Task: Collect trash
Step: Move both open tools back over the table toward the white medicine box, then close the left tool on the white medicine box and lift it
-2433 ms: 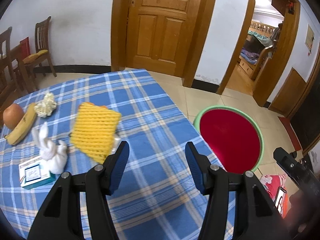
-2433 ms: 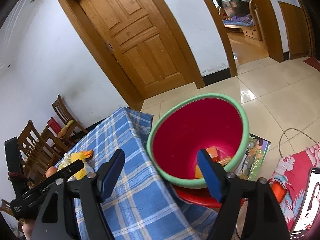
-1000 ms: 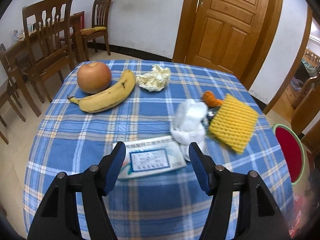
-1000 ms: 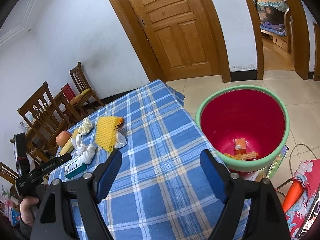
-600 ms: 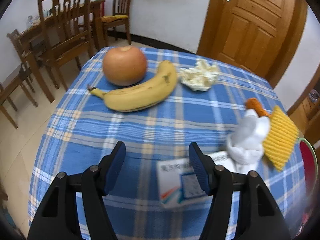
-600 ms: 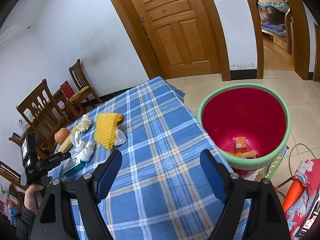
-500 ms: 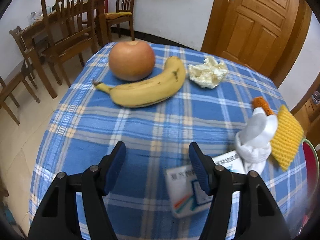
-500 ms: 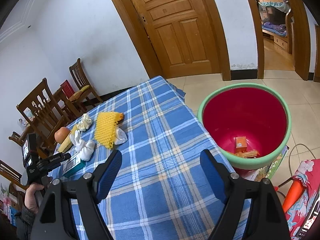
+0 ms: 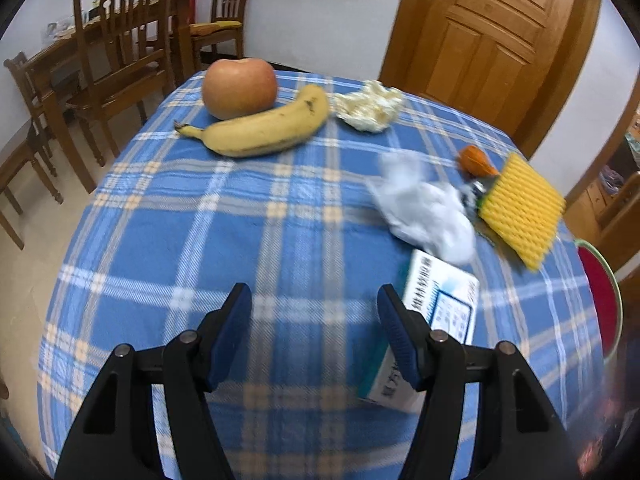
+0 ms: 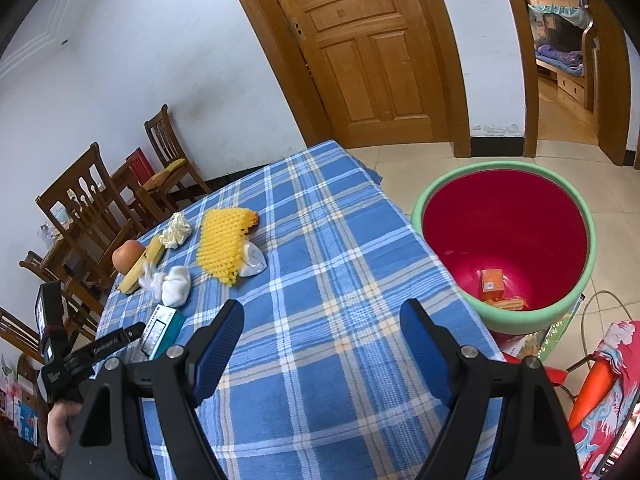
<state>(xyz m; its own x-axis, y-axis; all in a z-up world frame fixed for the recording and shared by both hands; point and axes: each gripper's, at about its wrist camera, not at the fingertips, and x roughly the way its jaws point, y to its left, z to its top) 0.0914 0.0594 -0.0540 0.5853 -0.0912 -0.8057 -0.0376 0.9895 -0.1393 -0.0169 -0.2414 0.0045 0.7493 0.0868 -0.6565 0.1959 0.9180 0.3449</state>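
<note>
Risk was clear: left claw (image 9: pixel 314 322), spread wide, hung just beside white-and-teal cardboard box (image 9: pixel 438 312), and could push it off the tabletop (image 9: pixel 168 240).

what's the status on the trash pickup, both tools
Left tool open, empty, low over the table by the small box. Right tool open, empty. Bin holds some trash; white tissue, yellow foam net not yet collected. Path clear.
</note>
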